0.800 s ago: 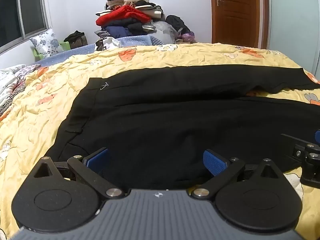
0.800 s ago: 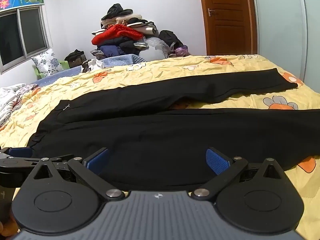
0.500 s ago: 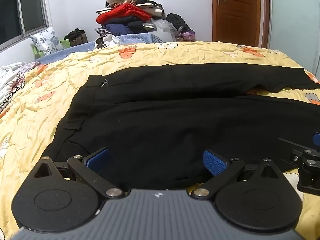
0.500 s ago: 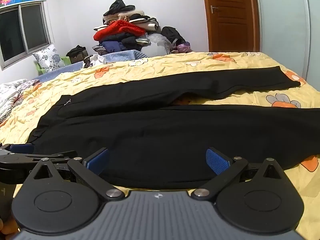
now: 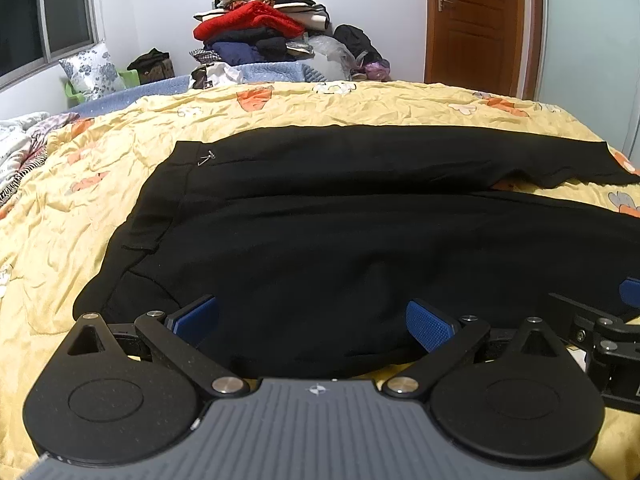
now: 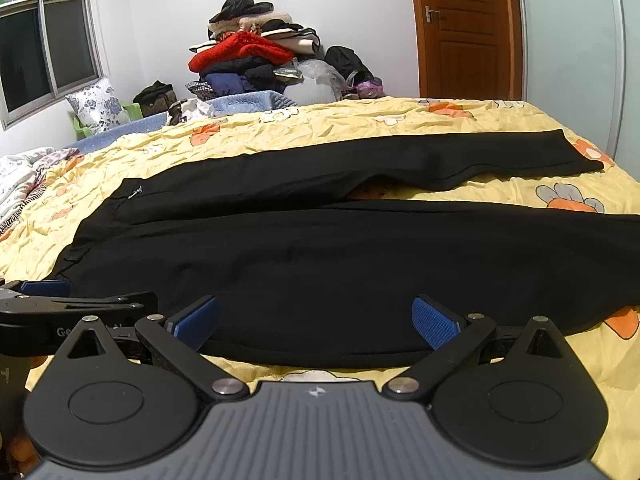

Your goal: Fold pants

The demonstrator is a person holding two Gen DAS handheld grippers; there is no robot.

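Note:
Black pants (image 5: 360,248) lie spread flat on a yellow quilt (image 5: 60,216), waistband to the left, both legs running right. In the right wrist view the same pants (image 6: 320,252) show a gap between the legs. My left gripper (image 5: 312,318) hovers open at the near edge of the pants by the hip, blue pads wide apart, nothing between them. My right gripper (image 6: 316,318) stands open over the near leg's edge, further right. Each gripper shows in the other's view: the right one (image 5: 600,332), the left one (image 6: 60,304).
A tall pile of clothes (image 5: 256,28) stands against the far wall. A floral pillow (image 5: 92,72) and green bin sit at back left under the window. A wooden door (image 5: 476,20) is at back right. The bed's right edge drops off near a pale wall panel (image 5: 592,60).
Both views have dipped slightly toward the bed and the pants look a little closer. Both grippers stay wide open.

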